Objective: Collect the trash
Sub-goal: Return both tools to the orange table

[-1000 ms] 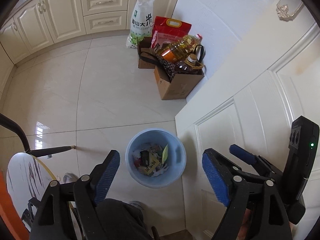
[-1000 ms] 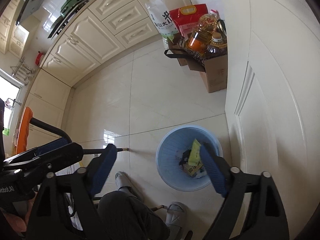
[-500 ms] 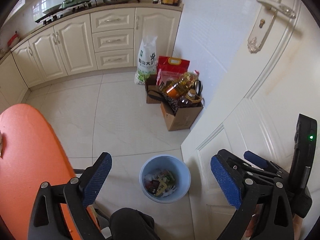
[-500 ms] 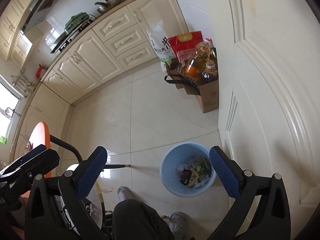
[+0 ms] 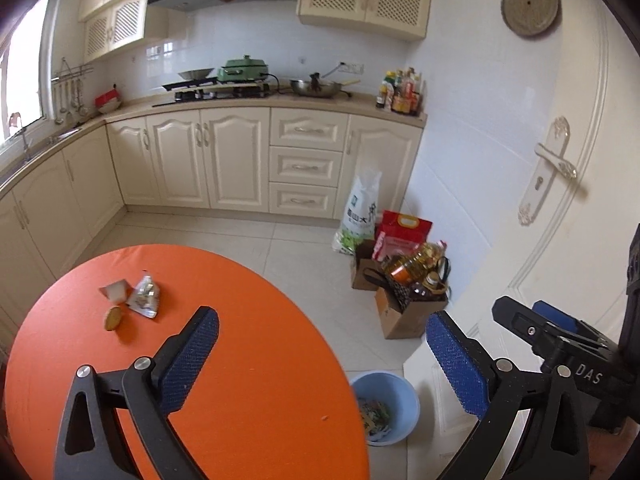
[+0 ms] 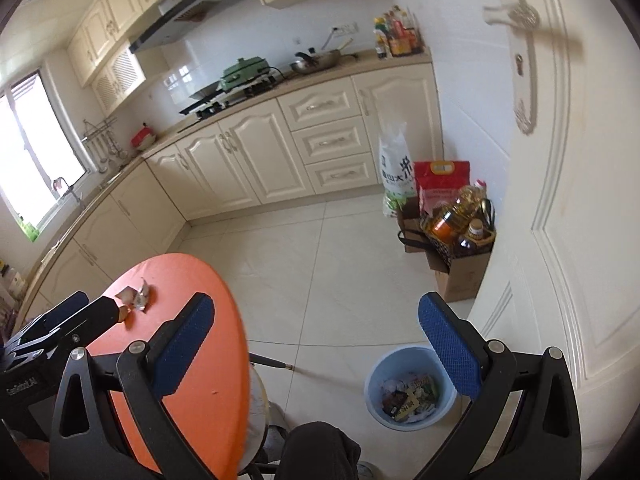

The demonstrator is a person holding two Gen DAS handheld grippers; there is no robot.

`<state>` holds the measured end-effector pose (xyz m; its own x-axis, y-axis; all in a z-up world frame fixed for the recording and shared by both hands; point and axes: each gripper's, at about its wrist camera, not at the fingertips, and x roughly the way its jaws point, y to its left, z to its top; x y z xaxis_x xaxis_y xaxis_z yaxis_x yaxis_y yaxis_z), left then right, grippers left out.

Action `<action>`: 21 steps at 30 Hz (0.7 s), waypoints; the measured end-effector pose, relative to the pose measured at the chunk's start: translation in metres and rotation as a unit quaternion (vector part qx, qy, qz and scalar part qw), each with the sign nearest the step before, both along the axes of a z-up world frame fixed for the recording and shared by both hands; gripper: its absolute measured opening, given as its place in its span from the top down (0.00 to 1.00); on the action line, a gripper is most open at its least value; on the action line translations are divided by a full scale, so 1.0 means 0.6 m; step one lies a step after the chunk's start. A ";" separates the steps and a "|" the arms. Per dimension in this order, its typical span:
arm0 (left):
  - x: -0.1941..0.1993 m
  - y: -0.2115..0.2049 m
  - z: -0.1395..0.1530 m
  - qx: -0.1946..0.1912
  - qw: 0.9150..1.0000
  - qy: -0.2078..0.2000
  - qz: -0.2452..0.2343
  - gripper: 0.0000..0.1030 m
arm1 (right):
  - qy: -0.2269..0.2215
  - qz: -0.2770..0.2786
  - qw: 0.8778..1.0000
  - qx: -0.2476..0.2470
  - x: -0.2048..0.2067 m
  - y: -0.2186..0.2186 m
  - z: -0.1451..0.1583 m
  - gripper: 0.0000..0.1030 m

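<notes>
My left gripper [image 5: 320, 316] hangs over the near edge of the round orange table [image 5: 240, 360]; its jaws are opening and nothing is between them. Farther back on the table lie a crumpled silver wrapper [image 5: 144, 292], a white scrap [image 5: 114, 290] and a small round yellowish piece [image 5: 113, 317]. The blue bin [image 5: 408, 400] stands on the floor beside the table, with wrappers in it. My right gripper [image 6: 316, 298] is open and empty, high above the floor between the table [image 6: 192, 272] and the bin [image 6: 370, 380]. The silver wrapper [image 6: 142, 294] shows there too.
A white door [image 5: 540, 240] stands close on the right. A cardboard box [image 5: 404, 320] with oil bottles and two rice bags sit by the wall. Cream cabinets [image 5: 224, 160] run along the back. A person's dark-clothed knee [image 6: 320, 448] is at the bottom edge.
Both grippers rose and tilted up from above the bin; the orange table and the kitchen counter came into view. Both pairs of jaws spread wider.
</notes>
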<state>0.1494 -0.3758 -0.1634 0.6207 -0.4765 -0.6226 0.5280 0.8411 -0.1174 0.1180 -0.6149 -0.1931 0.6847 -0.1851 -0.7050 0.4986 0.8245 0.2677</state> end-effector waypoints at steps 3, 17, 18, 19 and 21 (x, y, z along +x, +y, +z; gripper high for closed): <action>-0.028 0.078 0.016 -0.005 0.999 -0.020 0.037 0.01 | -0.014 0.036 0.999 -0.025 0.028 0.064 0.041 0.00; -0.202 0.349 0.041 -0.027 0.974 -0.078 0.213 0.01 | -0.079 0.194 0.973 -0.097 0.149 0.349 0.140 0.00; -0.218 0.359 0.038 -0.028 0.971 -0.082 0.224 0.01 | -0.081 0.203 0.970 -0.103 0.156 0.367 0.143 0.00; -0.230 0.362 0.034 -0.028 0.968 -0.084 0.233 0.01 | -0.081 0.212 0.968 -0.108 0.162 0.382 0.143 0.00; -0.256 0.386 0.026 -0.028 0.964 -0.084 0.251 0.01 | -0.082 0.228 0.964 -0.115 0.166 0.404 0.139 0.00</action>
